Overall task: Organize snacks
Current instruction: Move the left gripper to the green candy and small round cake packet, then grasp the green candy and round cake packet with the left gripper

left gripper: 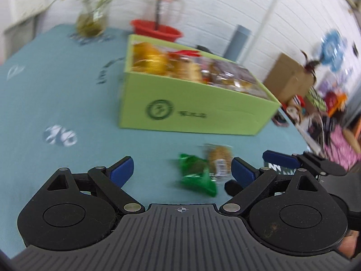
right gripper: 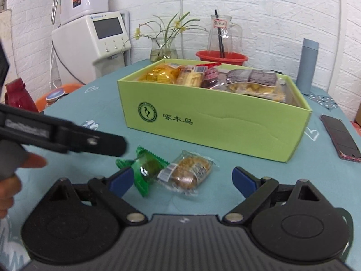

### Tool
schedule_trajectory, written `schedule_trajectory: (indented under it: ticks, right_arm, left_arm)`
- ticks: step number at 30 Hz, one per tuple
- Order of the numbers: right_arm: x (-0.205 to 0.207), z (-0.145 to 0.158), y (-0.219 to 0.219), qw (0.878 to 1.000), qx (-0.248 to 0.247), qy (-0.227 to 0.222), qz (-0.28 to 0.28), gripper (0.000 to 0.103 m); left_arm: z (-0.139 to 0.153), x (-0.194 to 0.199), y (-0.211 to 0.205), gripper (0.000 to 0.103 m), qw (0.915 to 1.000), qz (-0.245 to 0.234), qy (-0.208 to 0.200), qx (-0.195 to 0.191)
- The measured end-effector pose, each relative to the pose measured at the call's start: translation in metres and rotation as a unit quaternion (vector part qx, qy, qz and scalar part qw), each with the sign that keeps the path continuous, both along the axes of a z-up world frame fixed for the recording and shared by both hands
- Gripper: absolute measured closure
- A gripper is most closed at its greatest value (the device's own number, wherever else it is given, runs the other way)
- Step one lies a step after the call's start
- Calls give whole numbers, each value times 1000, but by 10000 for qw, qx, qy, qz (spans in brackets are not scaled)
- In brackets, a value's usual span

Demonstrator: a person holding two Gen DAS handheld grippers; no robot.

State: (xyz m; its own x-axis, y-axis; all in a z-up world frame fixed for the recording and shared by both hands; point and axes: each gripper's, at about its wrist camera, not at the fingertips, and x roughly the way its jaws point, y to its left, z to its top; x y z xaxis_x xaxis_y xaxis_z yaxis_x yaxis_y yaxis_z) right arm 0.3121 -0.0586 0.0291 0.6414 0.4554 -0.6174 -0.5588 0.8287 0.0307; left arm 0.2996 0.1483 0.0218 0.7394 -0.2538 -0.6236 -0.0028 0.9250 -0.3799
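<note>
A light green box [right gripper: 225, 126] [left gripper: 191, 113] holds several wrapped snacks on the teal tablecloth. In front of it lie a green-wrapped snack [right gripper: 146, 169] [left gripper: 196, 174] and a clear-wrapped brown cake [right gripper: 189, 171] [left gripper: 220, 158], side by side. My right gripper [right gripper: 182, 180] is open and empty, its jaws on either side of the two snacks, just above the table. My left gripper [left gripper: 182, 171] is open and empty, close to the same two snacks. The left gripper also shows in the right wrist view [right gripper: 67, 137], at the left.
A phone [right gripper: 340, 137] lies right of the box. Behind the box stand a red basin [right gripper: 221, 57] with a glass jug, a grey flask [right gripper: 308, 65] and a vase of flowers [right gripper: 163, 49]. A cardboard box [left gripper: 288, 79] and clutter sit off the table's right.
</note>
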Motion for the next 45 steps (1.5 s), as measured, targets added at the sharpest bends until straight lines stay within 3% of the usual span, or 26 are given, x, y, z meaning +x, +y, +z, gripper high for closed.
schedule_trajectory:
  ticks: [5,11,17,22,26,28,30,35,37,39,41,44,45]
  right_arm:
    - [37,-9,11,9998,95,89,-169,10]
    - [45,-7,-11,9975,438,304,-467,10]
    - [26,-14,-3,9995,-267,117,-147,10]
    - [42,-22,6,9995,-124,288,-93,10]
    - [49,-25,-6,9988,-16,471,-133,10]
    - [47,-27,-18,9983,69,517,-270,10]
    - [47,-26,-31,9975,101,532,-459,10]
    - [40,-21,-50,9959,161,562,-695,10]
    - [33,-17,-50,9961,320,540,-616,10]
    - [27,-15,-45,9962,424,516,-552,10]
    - [25,-14,-37,9971,300,416,-560,10]
    - [28,-17,-33,9968,101,407,-679,10]
    - [29,-19,-33,9967,107,472,-656,11]
  left_arm:
    - [-3,0,28,21,9995,294,69,-134]
    - [-4,6,12,21,10000,-57,14,4]
    - [-3,11,-20,22,9955,-657,-137,671]
    - [-8,39,-21,23,9972,-662,94,339]
    - [-17,59,-28,38,9960,-726,336,409]
    - [-21,62,-28,52,9950,-776,445,441]
    - [-23,59,-29,58,9937,-806,434,642]
    - [-24,44,-27,58,9884,-715,374,1290]
    - [-23,41,-24,57,9893,-595,353,1287]
    - [-19,41,-24,42,9914,-709,229,1073]
    - [-15,41,-30,35,9915,-782,127,1028]
    - [-16,47,-39,35,9870,-761,167,1405]
    - [-21,49,-38,40,9865,-738,264,1435]
